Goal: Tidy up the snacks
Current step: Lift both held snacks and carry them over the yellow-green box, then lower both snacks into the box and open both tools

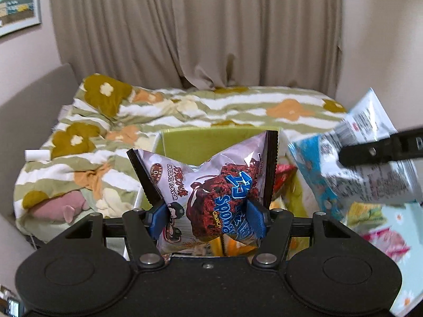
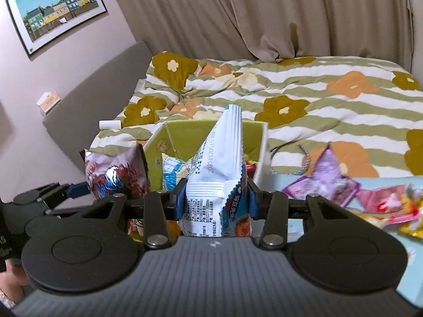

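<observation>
**Both grippers loaded over the green box**

Left wrist view, bottom centre: the left gripper (image 1: pixel 208 218) has its blue pads pressed into the lower part of a chocolate sponge crunch bag (image 1: pixel 208 185), which bulges above the grip. The bag's bottom edge is hidden behind the gripper body.

Right wrist view, bottom centre: the right gripper (image 2: pixel 215 199) is clamped narrowly on a white and blue snack packet (image 2: pixel 219 163), held upright with its sealed end pointing up. Its printed face is turned away and mostly unreadable.

Behind both loads stands the green box (image 2: pixel 185 134), its interior largely blocked. Only scraps of wrappers show inside.

The left view shows the white and blue packet at right, blurred, with one black finger across it. The right view shows the chocolate bag at left, partly cut off by the box wall.

Only the right view shows loose snack packets (image 2: pixel 330 182) at lower right clearly; the left view has them smeared. They lie on a pale blue surface (image 2: pixel 375 182).

Beyond lies the flowered quilt (image 2: pixel 304 97), then curtains (image 1: pixel 198 26).
</observation>
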Demonstrator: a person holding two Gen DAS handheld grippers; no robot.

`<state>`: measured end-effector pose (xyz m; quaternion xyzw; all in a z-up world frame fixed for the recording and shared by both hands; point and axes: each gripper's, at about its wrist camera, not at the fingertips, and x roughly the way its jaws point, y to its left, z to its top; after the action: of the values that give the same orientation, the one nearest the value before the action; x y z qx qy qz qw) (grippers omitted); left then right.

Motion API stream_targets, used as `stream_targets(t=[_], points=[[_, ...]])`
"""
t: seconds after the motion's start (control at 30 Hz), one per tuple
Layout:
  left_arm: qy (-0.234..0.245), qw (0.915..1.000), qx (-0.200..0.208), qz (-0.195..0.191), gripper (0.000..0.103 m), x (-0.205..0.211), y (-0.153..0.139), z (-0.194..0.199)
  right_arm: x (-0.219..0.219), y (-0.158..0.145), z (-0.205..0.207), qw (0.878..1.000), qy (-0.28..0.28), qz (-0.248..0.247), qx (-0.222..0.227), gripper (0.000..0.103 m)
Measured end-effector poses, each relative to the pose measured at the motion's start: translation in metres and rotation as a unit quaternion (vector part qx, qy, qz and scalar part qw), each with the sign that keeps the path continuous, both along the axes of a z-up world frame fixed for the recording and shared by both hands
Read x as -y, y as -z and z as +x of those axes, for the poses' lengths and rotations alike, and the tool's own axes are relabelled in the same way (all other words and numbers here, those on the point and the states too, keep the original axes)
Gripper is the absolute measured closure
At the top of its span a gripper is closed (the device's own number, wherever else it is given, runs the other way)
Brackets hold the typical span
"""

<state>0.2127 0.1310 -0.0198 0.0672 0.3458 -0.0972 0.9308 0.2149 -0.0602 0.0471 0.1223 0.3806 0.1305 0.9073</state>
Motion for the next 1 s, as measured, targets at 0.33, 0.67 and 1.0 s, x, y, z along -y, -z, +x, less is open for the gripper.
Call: stream_targets(t=[0.33, 0.67, 1.0], points=[[0.075, 0.9964, -0.007, -0.039, 0.0, -0.02, 0.016, -0.001, -0.036, 0.017, 0.003, 0.997, 0.071, -0.028, -0.025, 0.044], [0.076, 0.9963, -0.012, -0.037, 0.0, -0.041, 0.018, 0.003, -0.057, 0.014, 0.006, 0.995, 0.084, -0.054, -0.026, 0.044], [0.038, 0.9986, -0.009, -0.035, 0.0, -0.053, 0.015, 0.015, -0.081, 0.005, 0.052, 0.998, 0.032, -0.049, -0.005, 0.043]])
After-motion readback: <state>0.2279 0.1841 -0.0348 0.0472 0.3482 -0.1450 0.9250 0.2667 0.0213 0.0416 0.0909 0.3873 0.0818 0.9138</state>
